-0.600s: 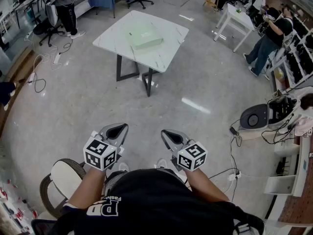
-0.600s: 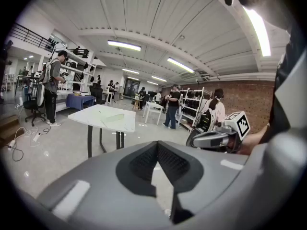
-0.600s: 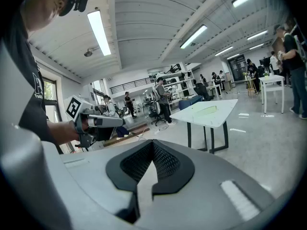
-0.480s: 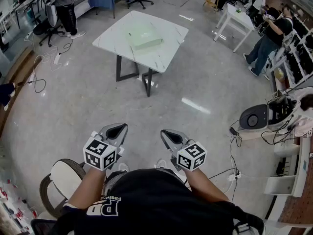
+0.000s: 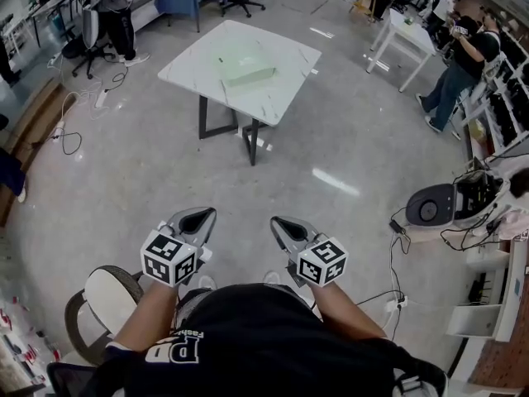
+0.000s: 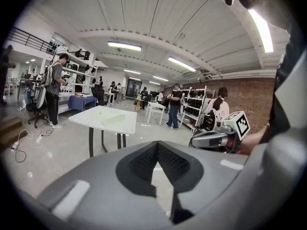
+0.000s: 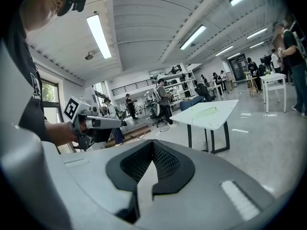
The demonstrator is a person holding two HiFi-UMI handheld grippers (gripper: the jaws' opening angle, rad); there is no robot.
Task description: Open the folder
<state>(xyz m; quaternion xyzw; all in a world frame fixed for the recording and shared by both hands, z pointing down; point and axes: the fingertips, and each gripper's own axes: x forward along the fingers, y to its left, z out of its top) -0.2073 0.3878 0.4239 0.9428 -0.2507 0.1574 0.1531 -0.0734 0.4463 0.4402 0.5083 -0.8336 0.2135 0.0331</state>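
right up close in the head view, the person's dark-shirted torso fills the bottom edge, with both tools held out in front of it, side by side and apart. the left gripper (image 5: 195, 217) has its jaws pinched together with nothing in them, and the right gripper (image 5: 283, 225) is just the same, tips met and empty. each gripper's own view confirms it: the dark ribbed pads close to a point with only floor showing past them. the left gripper view catches its partner off to the right, square-marker cube on top, and the right gripper view sees the other tool off to its left. only the head view shows the round pale-seated chair (image 5: 109, 294) by the person's left side. further out across the glossy grey floor (image 5: 331, 147), well clear of both tools, stands the white marble-topped square table (image 5: 281, 85). the pale green flat folder (image 5: 245, 63) lies flat near its middle. the gripper views add ceiling strip lights, and the left one a brick wall. farthest off, a standing person in a dark top (image 5: 459, 64) is near a small white table (image 5: 405, 31).
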